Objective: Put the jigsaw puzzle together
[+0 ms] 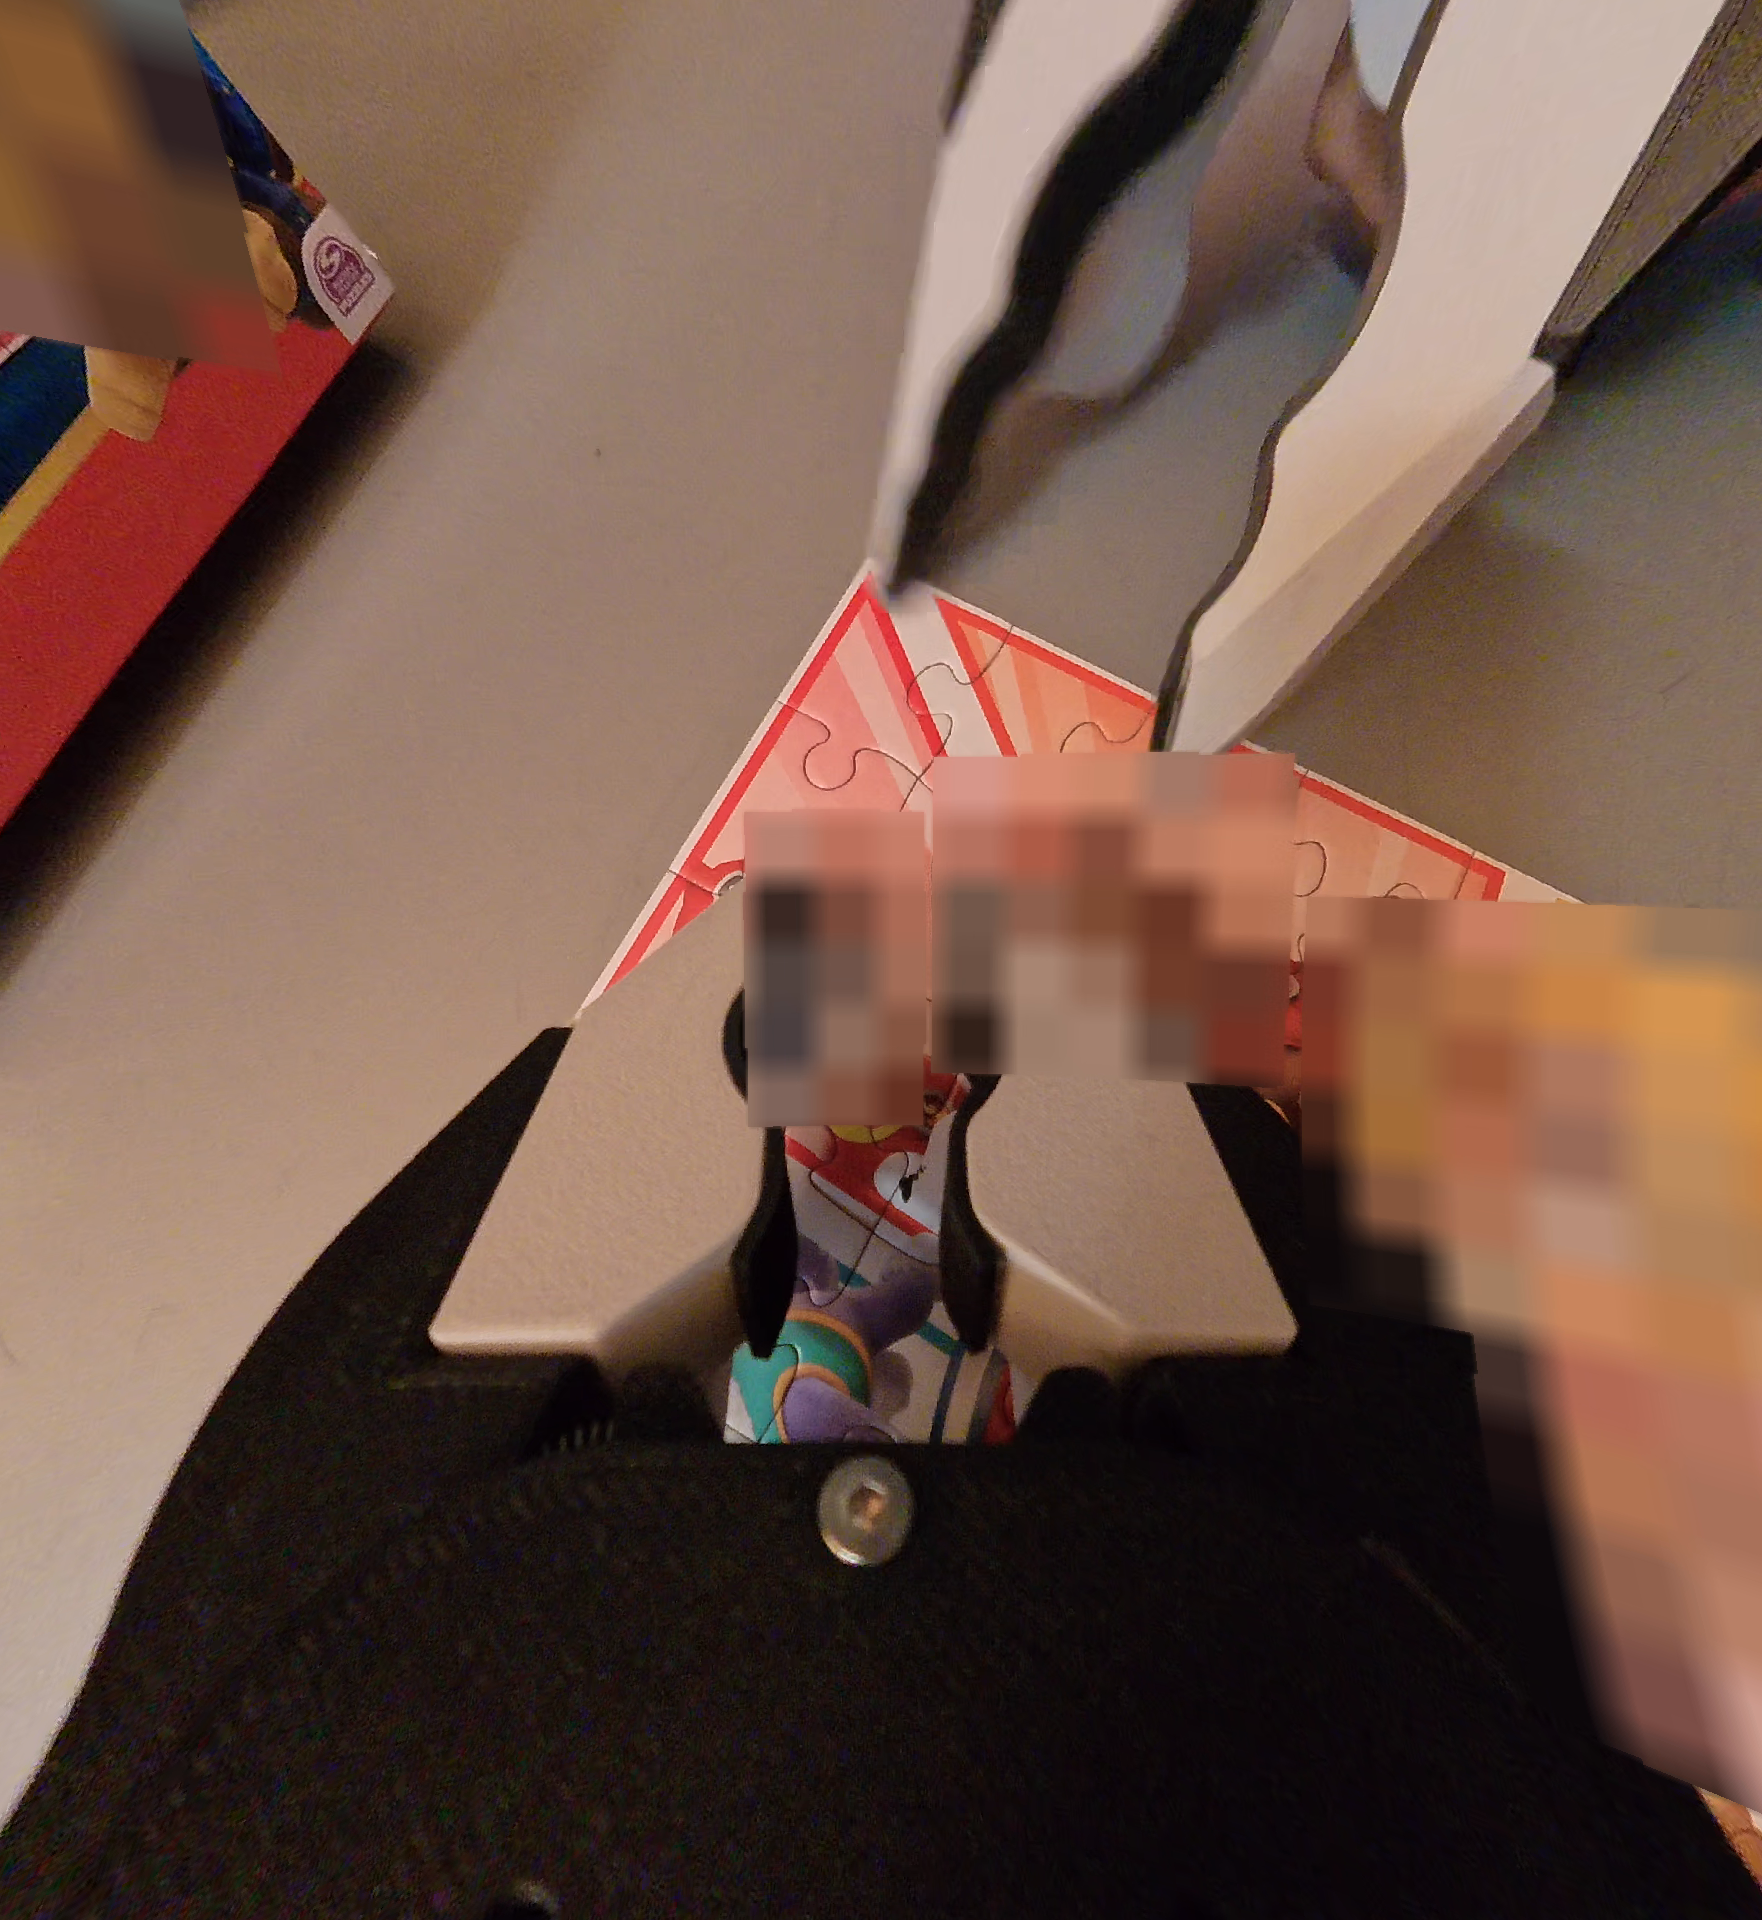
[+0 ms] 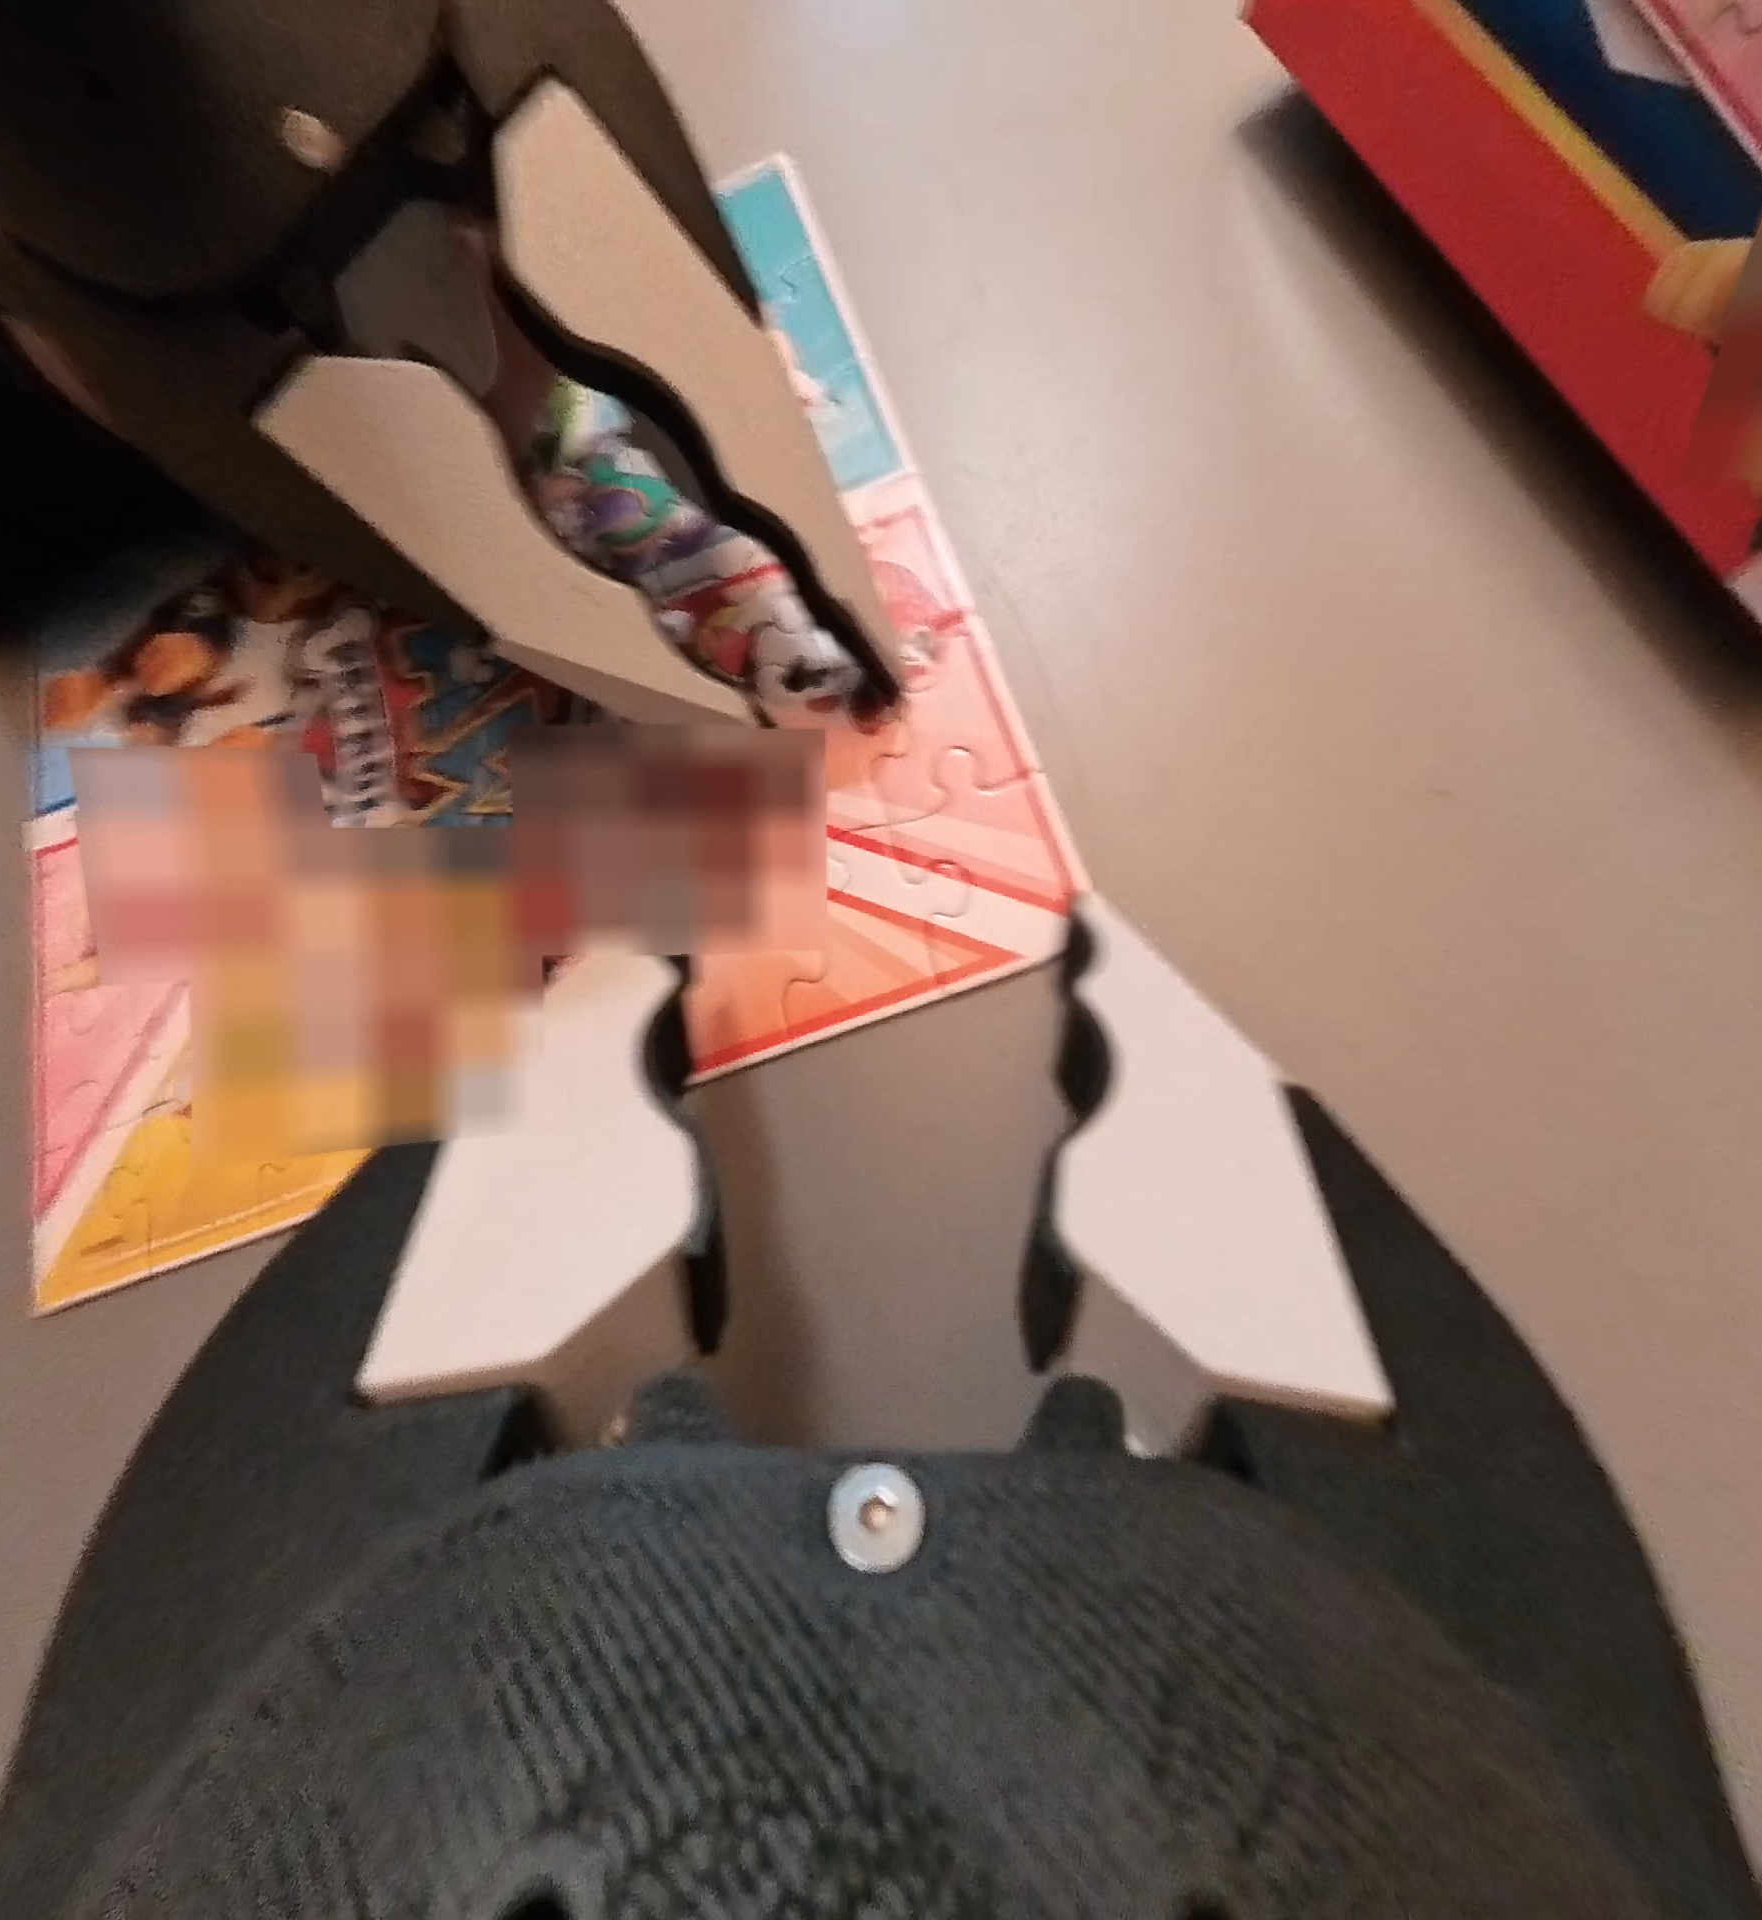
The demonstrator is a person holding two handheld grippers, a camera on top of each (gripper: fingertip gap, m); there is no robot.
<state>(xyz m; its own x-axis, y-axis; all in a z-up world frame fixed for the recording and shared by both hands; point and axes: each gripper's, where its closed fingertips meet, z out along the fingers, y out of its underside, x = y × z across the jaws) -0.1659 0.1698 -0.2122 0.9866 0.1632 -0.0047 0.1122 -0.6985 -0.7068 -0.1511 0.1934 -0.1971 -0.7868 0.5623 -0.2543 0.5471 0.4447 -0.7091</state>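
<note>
Grey counter (image 2: pixel 1376 727) carries a finished cartoon jigsaw puzzle (image 2: pixel 960 831) and a red box (image 2: pixel 1500 260). Left gripper (image 2: pixel 815 696) hangs over the puzzle, jaws narrowly parted (nothing visibly gripped). Right gripper (image 2: pixel 877 997) stands wide apart at the puzzle's corner.

wrist views, close, downward, facing, sharing puzzle (image 1: pixel 846 727)
</note>
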